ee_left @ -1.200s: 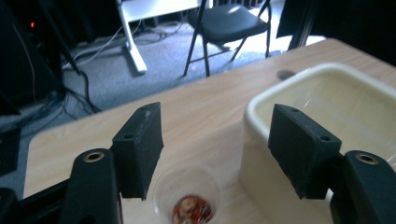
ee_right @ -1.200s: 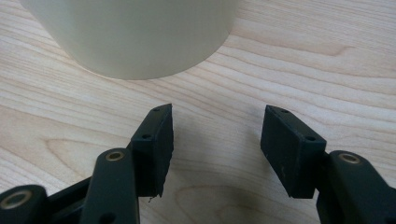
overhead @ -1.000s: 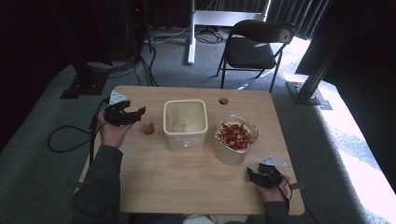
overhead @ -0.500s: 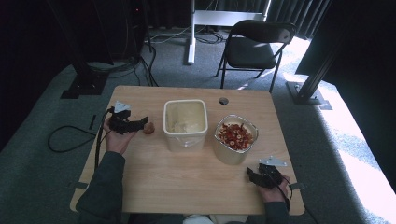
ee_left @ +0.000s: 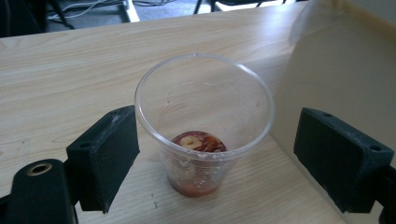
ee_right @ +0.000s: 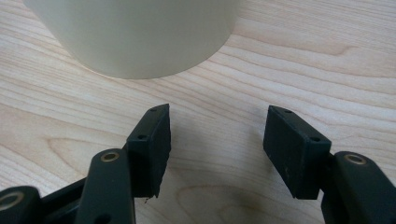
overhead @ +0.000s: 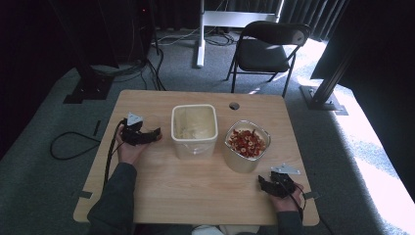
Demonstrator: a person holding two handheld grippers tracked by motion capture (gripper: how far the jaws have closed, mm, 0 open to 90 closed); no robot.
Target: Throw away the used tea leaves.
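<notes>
Left tongs (ee_left: 205, 154): jaws just opened wide, straddling the clear cup (ee_left: 204, 123) standing on the counter (ee_left: 70, 79), pads clear of its walls. Withdraw straight back without clipping the rim. Right tongs (ee_right: 215, 149): part-open, empty, just short of the cream container (ee_right: 135, 32).

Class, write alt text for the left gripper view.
A clear plastic cup with red food at its bottom stands upright on the wooden table, between the left gripper's open jaws, which have just been opening. A cream container stands beside it.
</notes>
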